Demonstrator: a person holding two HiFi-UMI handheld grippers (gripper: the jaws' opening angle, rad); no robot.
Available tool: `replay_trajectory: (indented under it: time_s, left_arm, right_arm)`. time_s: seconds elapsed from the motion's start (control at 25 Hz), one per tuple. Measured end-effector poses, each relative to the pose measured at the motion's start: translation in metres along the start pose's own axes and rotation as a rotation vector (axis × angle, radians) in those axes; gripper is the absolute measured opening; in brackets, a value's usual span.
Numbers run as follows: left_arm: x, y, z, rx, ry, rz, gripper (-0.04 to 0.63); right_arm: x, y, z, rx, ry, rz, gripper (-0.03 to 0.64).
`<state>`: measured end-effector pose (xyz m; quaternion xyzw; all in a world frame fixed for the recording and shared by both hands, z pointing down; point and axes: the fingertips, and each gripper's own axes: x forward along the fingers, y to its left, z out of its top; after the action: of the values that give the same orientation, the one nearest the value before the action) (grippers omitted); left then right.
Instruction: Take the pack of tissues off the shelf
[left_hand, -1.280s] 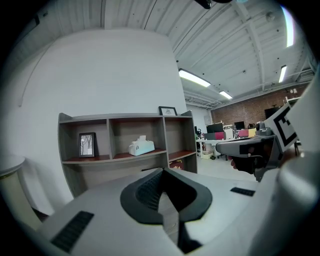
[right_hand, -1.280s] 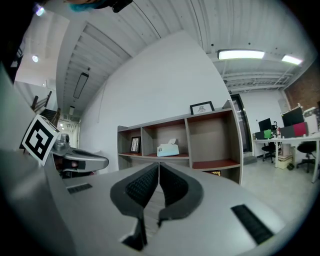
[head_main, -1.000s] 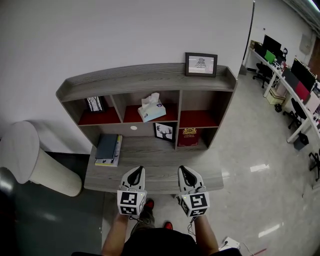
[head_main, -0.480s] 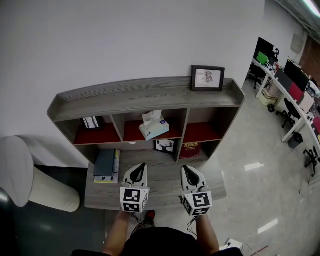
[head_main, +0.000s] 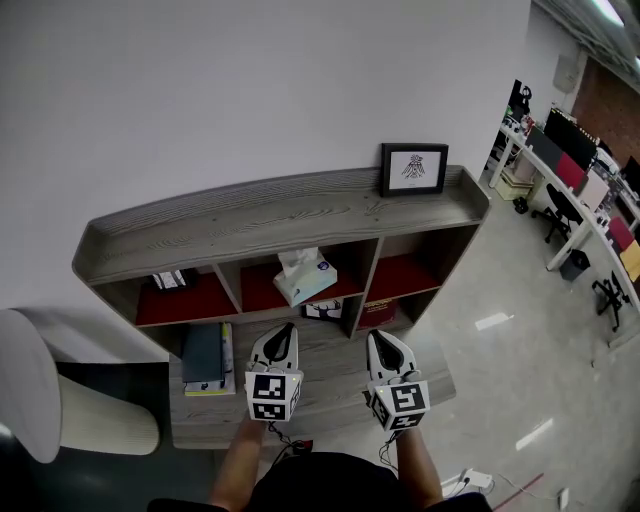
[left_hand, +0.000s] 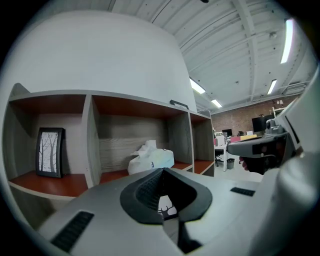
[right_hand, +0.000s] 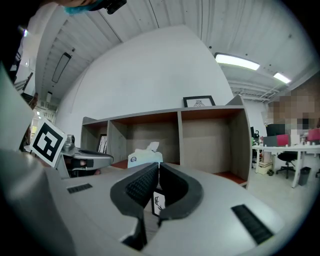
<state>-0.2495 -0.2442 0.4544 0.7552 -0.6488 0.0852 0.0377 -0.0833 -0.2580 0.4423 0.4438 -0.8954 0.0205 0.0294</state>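
1. Over the desk (head_main: 330, 385), head view: the tissue pack (head_main: 305, 280) sits in the middle compartment of the shelf (head_main: 280, 215), with one tissue standing up from its top. The left gripper (head_main: 286, 330) and right gripper (head_main: 378, 338) hang side by side, well short of it.
2. Left gripper view: the jaws are pressed together with nothing between them. The pack (left_hand: 150, 159) lies ahead.
3. Right gripper view: the jaws are pressed together and empty. The pack (right_hand: 144, 156) lies ahead, slightly left.
4. Handling: the pack is probably light, soft and easily crushed. Spread the jaws and grip across its body with mild pressure. Do not grip the raised tissue, which would likely pull free.
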Motion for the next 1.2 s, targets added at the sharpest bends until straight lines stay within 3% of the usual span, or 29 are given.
replay_trajectory:
  time_s: [0.32,0.4,0.56,0.84,1.2]
  left_arm:
    - [0.031,0.018,0.006,-0.009,-0.009,0.015,0.025]
    - [0.04,0.021,0.002,-0.022,0.014,0.011,0.154]
    - [0.055,0.029,-0.006,-0.028,0.06,0.032,0.239]
    - [0.076,0.028,-0.013,-0.004,0.105,0.024,0.241]
    - [0.09,0.028,-0.013,-0.005,0.096,0.032,0.238]
  right_arm:
    - [0.009,-0.012,-0.002,-0.003,0.02,-0.08,0.029]
    - [0.01,-0.014,-0.003,0.002,0.028,-0.097,0.029]
    - [0.006,-0.018,-0.009,0.0,0.041,-0.131,0.029]
    - [-0.011,-0.034,-0.016,0.003,0.065,-0.215,0.029]
    - [-0.03,-0.046,-0.025,0.014,0.079,-0.278,0.029]
